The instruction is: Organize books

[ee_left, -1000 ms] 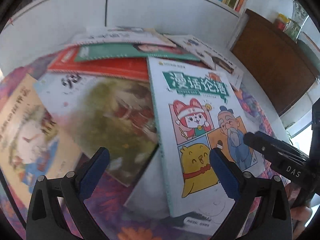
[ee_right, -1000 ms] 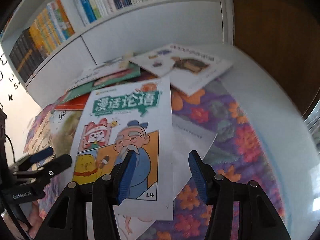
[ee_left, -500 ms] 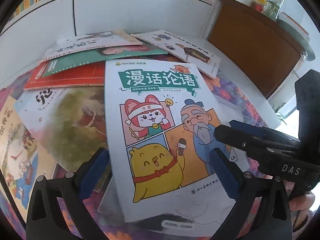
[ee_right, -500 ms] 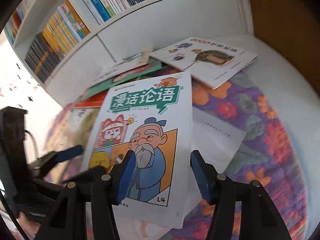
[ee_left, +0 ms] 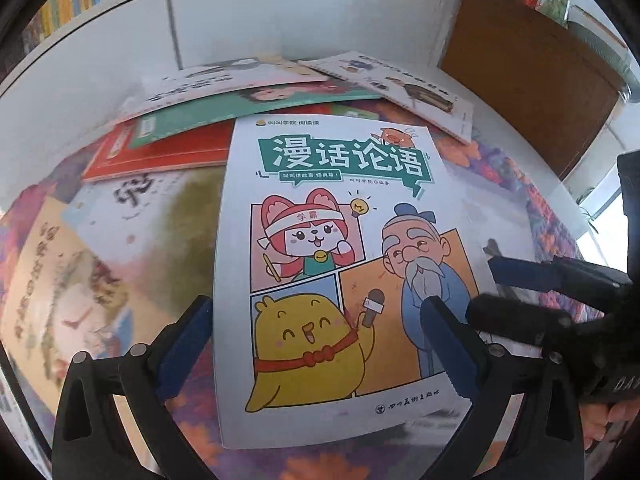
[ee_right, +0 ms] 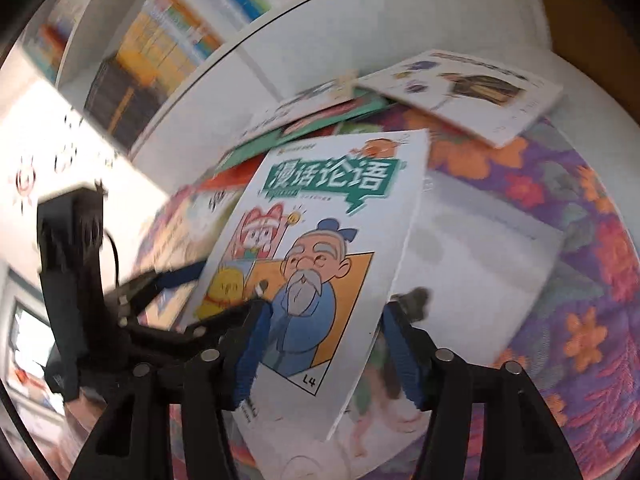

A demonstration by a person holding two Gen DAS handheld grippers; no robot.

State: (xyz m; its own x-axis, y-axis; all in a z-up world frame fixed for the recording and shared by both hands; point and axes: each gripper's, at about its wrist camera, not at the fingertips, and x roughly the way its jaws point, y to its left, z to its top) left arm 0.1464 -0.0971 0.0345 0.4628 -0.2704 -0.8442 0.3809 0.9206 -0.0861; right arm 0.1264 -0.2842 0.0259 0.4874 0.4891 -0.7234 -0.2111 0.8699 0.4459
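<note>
A white comic book (ee_left: 340, 240) with a green title banner and an old bearded man on its cover stands tilted up off the pile of books. My left gripper (ee_left: 316, 308) is wide open around the book's lower part, with its right finger (ee_left: 448, 344) over the cover. In the right wrist view the left gripper (ee_right: 230, 286) has one finger going under the book's (ee_right: 320, 240) left edge. My right gripper (ee_right: 326, 312) is opening, with the book's lower right corner between its jaws. Its left finger (ee_right: 252, 344) lies over the cover and its right finger (ee_right: 400, 348) is beside the book's edge. From the left wrist the right gripper (ee_left: 480, 288) sits at the book's right edge.
Other books lie fanned on a floral cloth (ee_right: 580, 280): a red one (ee_left: 160, 152), a green one (ee_left: 240, 108), a white one (ee_left: 408, 88) at the far right, and a white one (ee_right: 480, 260) under the comic. White bookshelves (ee_right: 160, 60) stand behind, a brown cabinet (ee_left: 520, 80) to the right.
The comic book has risen and turned its cover toward the left wrist camera. The right gripper has come in closer along its right edge, its jaws a little wider.
</note>
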